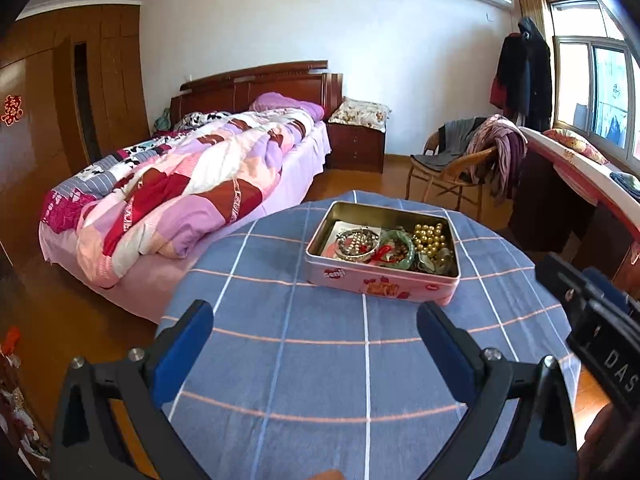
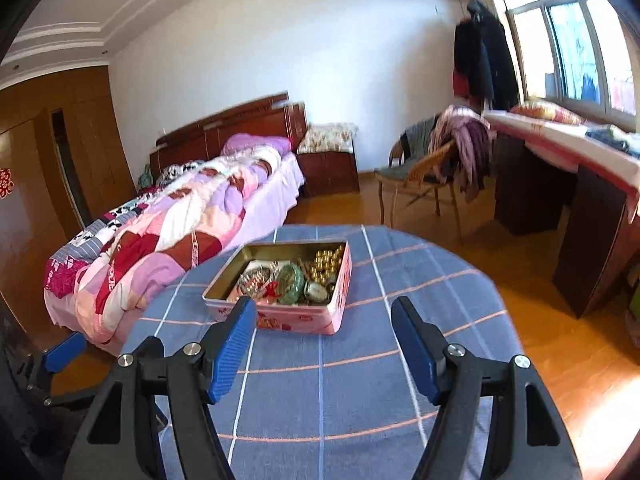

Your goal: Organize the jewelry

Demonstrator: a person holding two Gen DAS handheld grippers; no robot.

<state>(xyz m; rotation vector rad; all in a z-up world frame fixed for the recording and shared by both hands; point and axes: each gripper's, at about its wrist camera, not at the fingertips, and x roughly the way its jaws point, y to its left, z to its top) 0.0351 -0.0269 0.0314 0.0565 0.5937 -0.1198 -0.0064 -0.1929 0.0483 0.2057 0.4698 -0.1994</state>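
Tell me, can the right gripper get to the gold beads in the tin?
Probably yes. The right gripper is open and empty, the tin has no lid, and the gold beads lie on top in its far corner. Only bare tablecloth lies between; it would have to reach over the tin's near wall.

the left wrist camera sits just behind the left gripper [image 1: 316,344] and looks forward and somewhat downward along its blue fingers [image 1: 184,348] across the cloth-covered worktop [image 1: 320,380], toward the open tin [image 1: 380,248] and the bed [image 1: 180,196] beyond. the right wrist camera rides behind the right gripper [image 2: 324,348], facing much the same way from a spot further right, with the horizon tilted. in its view the tin [image 2: 280,288] lies left of centre, close past the left finger's tip. both views share the worktop, the tin, the bed, the chair [image 1: 452,164] and the window [image 1: 600,92]. each catches the other gripper at its edge.
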